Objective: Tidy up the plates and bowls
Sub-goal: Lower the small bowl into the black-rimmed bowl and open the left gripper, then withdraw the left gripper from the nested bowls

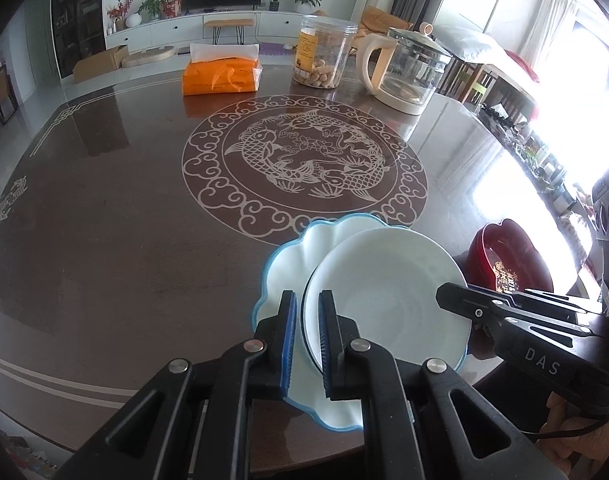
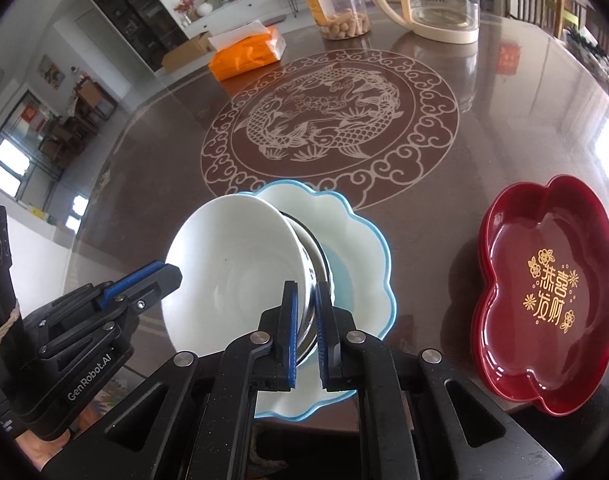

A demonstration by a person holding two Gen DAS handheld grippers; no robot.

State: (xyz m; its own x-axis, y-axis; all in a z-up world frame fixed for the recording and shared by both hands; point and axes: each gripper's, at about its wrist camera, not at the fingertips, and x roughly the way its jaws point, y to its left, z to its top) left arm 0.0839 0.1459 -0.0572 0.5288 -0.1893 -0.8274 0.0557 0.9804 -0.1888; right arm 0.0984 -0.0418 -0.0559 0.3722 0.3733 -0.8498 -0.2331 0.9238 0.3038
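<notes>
Item in hand: I am pinching the white bowl's (image 2: 232, 276) rim with both the left hand-held gripper (image 1: 308, 320) and right hand-held gripper (image 2: 304, 312), tilting it above the scalloped blue-edged plate (image 2: 356, 240) on the counter (image 2: 144, 160). Next, probably: levelling and seating it. Red tray (image 2: 544, 288) waiting beside.

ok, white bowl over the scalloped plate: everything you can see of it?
The white bowl looks like glazed ceramic: plain and empty inside, wide flared rim, dark markings outside. It is tilted above the blue-rimmed scalloped plate. The left gripper and right gripper each pinch its rim, on opposite sides.
</notes>
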